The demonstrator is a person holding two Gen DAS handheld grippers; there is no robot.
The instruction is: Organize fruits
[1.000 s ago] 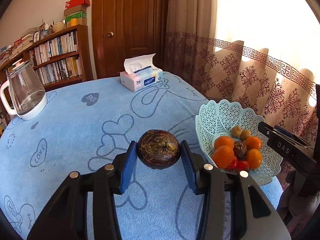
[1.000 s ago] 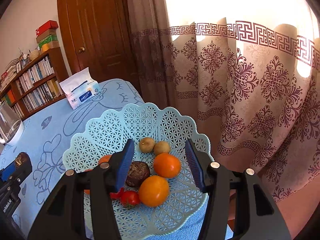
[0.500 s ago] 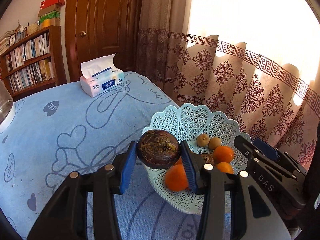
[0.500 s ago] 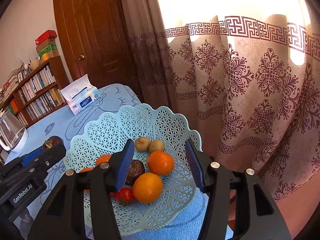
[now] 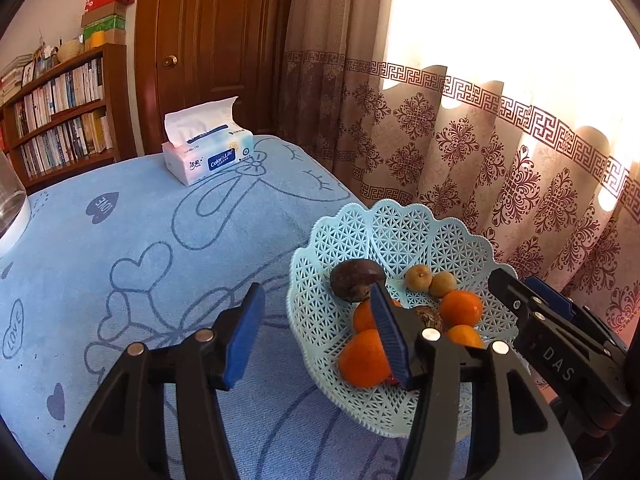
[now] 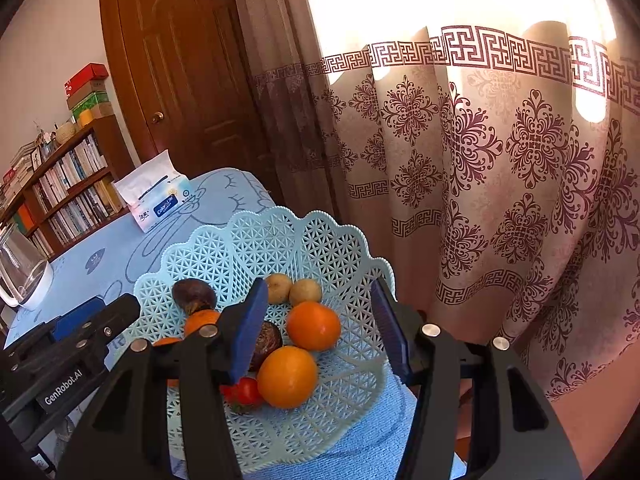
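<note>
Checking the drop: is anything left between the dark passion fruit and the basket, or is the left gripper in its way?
Nothing visible. The dark passion fruit already lies inside the basket, at its left side by the oranges. The left gripper has just been opening; its jaws are apart and empty, with the right-hand one over the basket.

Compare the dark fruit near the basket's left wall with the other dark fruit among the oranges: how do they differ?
The dark fruit by the wall sits high on the basket slope, fully in view; the other dark fruit lies low in the middle, wedged among oranges and half hidden by a gripper finger. The first looks smoother and purplish, the second browner. Both are round and rest inside.
</note>
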